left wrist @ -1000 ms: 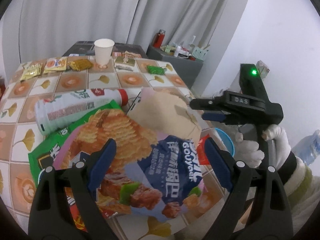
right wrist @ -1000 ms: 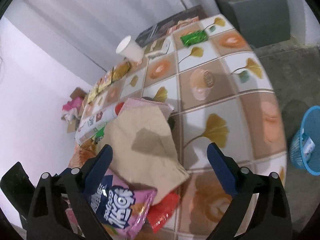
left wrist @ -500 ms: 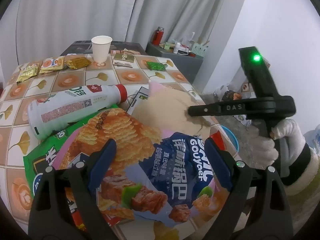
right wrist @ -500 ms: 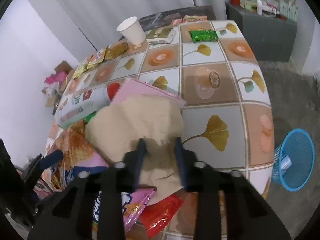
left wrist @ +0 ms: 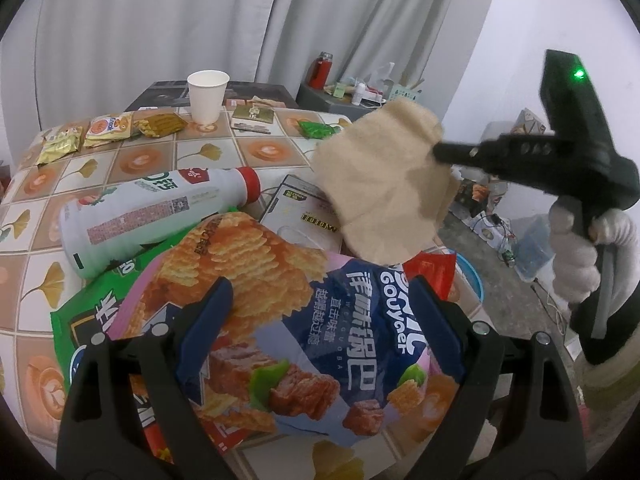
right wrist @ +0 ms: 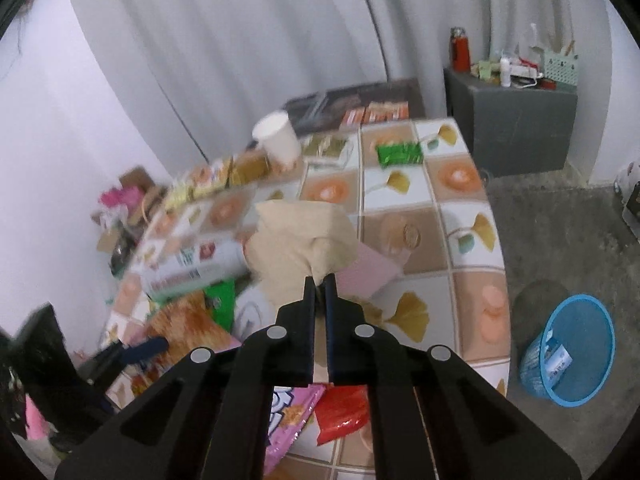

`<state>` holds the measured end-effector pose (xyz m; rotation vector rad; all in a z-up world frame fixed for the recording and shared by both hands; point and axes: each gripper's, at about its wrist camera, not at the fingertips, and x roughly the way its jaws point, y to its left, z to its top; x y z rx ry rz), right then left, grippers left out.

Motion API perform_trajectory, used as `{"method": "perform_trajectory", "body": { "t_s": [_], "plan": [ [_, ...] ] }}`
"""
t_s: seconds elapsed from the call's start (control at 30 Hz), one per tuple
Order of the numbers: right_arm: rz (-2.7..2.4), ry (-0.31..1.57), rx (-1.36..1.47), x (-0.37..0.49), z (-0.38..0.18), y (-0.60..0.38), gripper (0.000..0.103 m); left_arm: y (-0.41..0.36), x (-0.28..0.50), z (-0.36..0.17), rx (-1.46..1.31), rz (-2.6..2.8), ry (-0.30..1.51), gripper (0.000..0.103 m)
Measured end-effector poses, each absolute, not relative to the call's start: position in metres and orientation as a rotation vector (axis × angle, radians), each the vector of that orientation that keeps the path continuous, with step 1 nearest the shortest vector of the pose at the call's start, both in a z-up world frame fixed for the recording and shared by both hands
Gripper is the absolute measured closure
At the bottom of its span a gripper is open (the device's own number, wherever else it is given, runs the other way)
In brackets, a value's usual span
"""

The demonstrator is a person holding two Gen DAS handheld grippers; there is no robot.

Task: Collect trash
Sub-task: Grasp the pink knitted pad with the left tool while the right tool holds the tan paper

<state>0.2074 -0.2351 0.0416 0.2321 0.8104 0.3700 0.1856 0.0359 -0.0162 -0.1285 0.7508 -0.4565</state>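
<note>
One crumpled tan paper napkin (left wrist: 380, 184) hangs clear of the table (right wrist: 476, 280), pinched at one edge by the right gripper (right wrist: 319, 280), whose jaws have just been closing and now clamp on a small fold of it. It looks featherlight and limp: the sheet droops and folds under its own weight, so it will likely flutter and could slip or tear if only a thin corner is caught. A bunched fold, as here, seems the safest place to hold. Its surface is matte and soft-looking, plain beige, with creases and a shadow across the middle.

Beneath it lies a heap of other litter: a large pink and blue chip bag (left wrist: 304, 320) with printed ridged chips, glossy and probably crackly and slick; a green wrapper (left wrist: 84, 312) under that; a red wrapper (right wrist: 340, 408) at the table's near edge; and a white plastic bottle (left wrist: 148, 216) with a red cap lying on its side. The left gripper (left wrist: 320, 320) hovers over the chip bag with its jaws wide apart, holding nothing.

Farther back stand a white paper cup (left wrist: 207, 96) and several small snack packets. On the floor beside the table sits a blue mesh bin (right wrist: 572, 352), well apart from the napkin, which I judge to be where it belongs.
</note>
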Motion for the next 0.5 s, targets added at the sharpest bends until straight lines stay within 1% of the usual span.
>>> {"method": "perform_trajectory", "body": {
  "t_s": [0.3,0.5],
  "plan": [
    [0.357,0.651,0.380,0.189,0.077,-0.278,0.098,0.037,0.187,-0.001,-0.137,-0.469,0.734,0.018],
    [0.300,0.581,0.436,0.175,0.091,-0.308,0.098,0.030,0.203,0.027,-0.167,-0.524,0.739,0.018]
  ]
}}
